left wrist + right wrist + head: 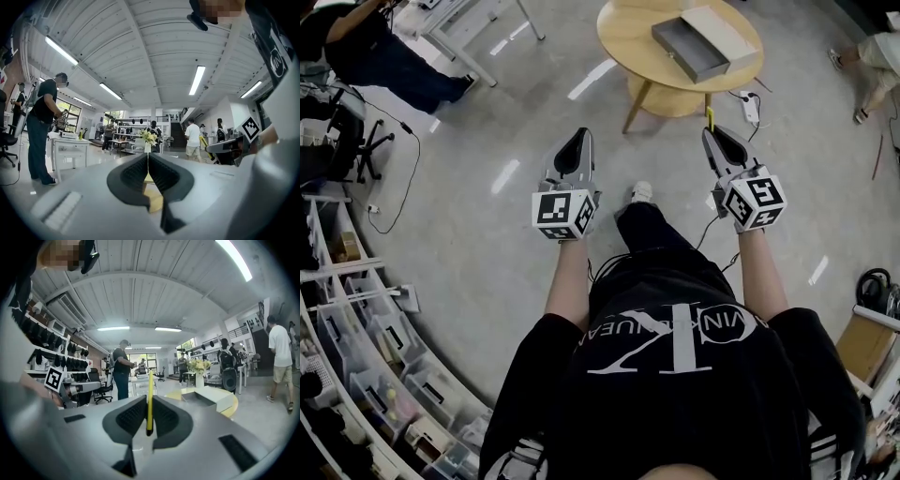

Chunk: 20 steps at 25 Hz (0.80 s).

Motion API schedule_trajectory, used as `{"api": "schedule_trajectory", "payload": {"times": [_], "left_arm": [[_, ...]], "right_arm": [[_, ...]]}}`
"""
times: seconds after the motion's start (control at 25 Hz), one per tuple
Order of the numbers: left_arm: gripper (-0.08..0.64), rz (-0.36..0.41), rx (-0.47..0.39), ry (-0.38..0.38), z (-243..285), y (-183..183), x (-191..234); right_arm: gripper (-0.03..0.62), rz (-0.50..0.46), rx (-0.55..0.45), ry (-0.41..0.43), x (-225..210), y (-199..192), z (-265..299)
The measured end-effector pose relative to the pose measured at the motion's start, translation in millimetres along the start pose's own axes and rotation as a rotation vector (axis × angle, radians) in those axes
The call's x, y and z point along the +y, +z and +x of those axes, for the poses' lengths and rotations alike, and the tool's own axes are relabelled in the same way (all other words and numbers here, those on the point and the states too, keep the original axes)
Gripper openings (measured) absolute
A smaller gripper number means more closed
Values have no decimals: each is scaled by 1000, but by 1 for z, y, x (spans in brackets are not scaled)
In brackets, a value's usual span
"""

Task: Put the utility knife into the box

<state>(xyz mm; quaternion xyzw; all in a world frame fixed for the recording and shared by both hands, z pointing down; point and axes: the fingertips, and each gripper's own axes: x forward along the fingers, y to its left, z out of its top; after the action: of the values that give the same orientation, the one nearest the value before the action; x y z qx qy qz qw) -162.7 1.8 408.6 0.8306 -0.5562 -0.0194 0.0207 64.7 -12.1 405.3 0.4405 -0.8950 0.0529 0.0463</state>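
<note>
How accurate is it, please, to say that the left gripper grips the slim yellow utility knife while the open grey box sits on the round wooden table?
Wrong gripper: the right gripper grips the slim yellow utility knife, as the right gripper view shows; the left gripper is shut on nothing. The open grey box does sit on the round wooden table.

The round table [628, 42] loses its far rim to the head view's top edge, and just beside that table most of the utility knife [710, 118] hides between the right gripper's [713, 134] jaws.
</note>
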Motion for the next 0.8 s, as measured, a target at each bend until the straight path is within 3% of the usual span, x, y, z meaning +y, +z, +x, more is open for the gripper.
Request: {"api": "schedule_trajectory", "payload": {"times": [0.32, 0.8], "left_arm": [[15, 9, 5, -17, 43, 3, 37], [16, -50, 50, -60, 136, -14, 72]], "right_arm": [[48, 18, -20, 16, -12, 11, 64], [48, 42, 40, -41, -75, 12, 132]]}}
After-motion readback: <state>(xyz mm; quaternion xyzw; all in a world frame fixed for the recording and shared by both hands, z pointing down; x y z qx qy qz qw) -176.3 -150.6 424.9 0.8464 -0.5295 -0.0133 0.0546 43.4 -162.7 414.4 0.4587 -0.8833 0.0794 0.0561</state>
